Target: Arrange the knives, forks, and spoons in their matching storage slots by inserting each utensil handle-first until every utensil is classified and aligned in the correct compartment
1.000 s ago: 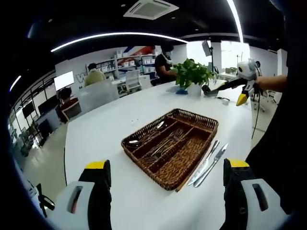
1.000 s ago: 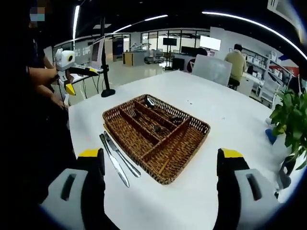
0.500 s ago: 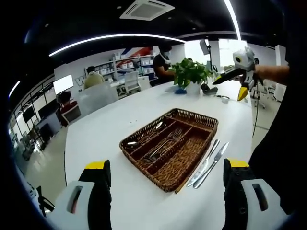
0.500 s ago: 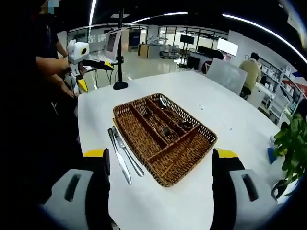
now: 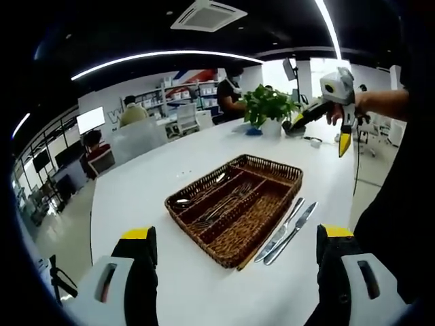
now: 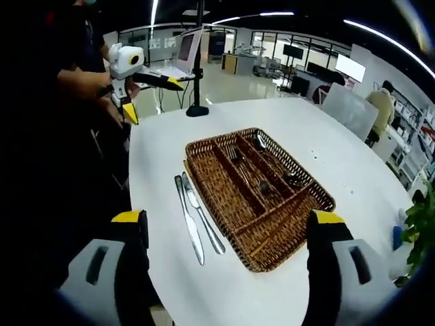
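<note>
On the white table [image 6: 319,142] before you sits the wicker tray [image 6: 224,204], forks and spoons inside; two knives [image 6: 197,221] lie just beside it. Beyond, a potted plant [image 5: 268,109]. Your left gripper [image 5: 234,272] and right gripper [image 6: 228,265] hover spread, holding nothing.

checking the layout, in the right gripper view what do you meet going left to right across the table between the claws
left claw held up at the far left → two knives lying on the white table → wicker tray with forks and spoons in it
</note>
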### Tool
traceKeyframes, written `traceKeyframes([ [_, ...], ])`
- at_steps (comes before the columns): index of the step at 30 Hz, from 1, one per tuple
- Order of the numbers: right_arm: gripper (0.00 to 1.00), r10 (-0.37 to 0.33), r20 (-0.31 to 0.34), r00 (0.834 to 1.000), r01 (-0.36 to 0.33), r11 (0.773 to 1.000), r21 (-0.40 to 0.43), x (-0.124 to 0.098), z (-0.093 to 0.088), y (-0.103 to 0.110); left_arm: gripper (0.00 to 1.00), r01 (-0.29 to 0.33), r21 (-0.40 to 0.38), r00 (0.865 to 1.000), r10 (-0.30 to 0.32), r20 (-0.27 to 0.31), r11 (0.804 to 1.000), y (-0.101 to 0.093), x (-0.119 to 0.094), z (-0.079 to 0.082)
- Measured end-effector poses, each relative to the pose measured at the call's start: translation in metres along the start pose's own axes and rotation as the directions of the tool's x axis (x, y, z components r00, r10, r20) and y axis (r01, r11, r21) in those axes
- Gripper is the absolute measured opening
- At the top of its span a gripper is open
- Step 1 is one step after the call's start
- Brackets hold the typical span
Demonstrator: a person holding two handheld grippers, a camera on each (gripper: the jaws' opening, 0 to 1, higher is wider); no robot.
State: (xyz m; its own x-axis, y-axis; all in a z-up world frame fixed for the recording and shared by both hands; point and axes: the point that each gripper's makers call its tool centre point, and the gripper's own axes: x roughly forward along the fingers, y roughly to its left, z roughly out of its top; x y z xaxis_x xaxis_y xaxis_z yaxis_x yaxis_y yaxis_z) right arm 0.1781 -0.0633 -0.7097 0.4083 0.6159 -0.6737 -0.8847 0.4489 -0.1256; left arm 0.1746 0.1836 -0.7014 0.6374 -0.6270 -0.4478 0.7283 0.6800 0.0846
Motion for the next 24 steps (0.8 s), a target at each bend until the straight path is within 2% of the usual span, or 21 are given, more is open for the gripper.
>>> traceKeyframes([
  [6, 0.93, 0.046, -0.045, 0.998, -0.048, 0.998, -0.046, 0.01, -0.007, 0.01, 0.99, 0.011, -0.001, 1.0, -0.011, -0.008, 1.0, -0.003, -0.001, -0.002],
  [8, 0.88, 0.071, -0.081, 0.994, -0.076, 0.995, -0.058, 0.014, -0.015, 0.014, 0.99, 0.007, -0.001, 1.0, -0.007, -0.004, 1.0, -0.003, 0.0, 0.001],
  [11, 0.86, 0.075, -0.103, 0.992, -0.083, 0.993, -0.084, 0.018, -0.02, 0.017, 0.99, 0.004, -0.001, 1.0, -0.004, 0.002, 1.0, -0.002, 0.0, 0.003],
  [14, 0.81, 0.114, -0.131, 0.985, -0.125, 0.989, -0.082, 0.02, -0.026, 0.027, 0.99, 0.003, -0.003, 1.0, -0.003, -0.002, 1.0, -0.001, -0.001, 0.002],
  [18, 0.79, 0.129, -0.147, 0.981, -0.142, 0.986, -0.086, 0.028, -0.035, 0.032, 0.99, -0.01, 0.005, 1.0, 0.01, 0.012, 1.0, 0.003, -0.001, 0.0],
  [20, 0.7, 0.15, -0.16, 0.976, -0.164, 0.984, -0.076, 0.03, -0.039, 0.036, 0.99, -0.009, 0.002, 1.0, 0.009, 0.016, 1.0, 0.002, -0.002, 0.002],
  [24, 0.61, 0.187, -0.204, 0.961, -0.202, 0.978, -0.054, 0.036, -0.056, 0.044, 0.99, -0.005, -0.002, 1.0, 0.005, 0.016, 1.0, -0.001, -0.002, -0.001],
])
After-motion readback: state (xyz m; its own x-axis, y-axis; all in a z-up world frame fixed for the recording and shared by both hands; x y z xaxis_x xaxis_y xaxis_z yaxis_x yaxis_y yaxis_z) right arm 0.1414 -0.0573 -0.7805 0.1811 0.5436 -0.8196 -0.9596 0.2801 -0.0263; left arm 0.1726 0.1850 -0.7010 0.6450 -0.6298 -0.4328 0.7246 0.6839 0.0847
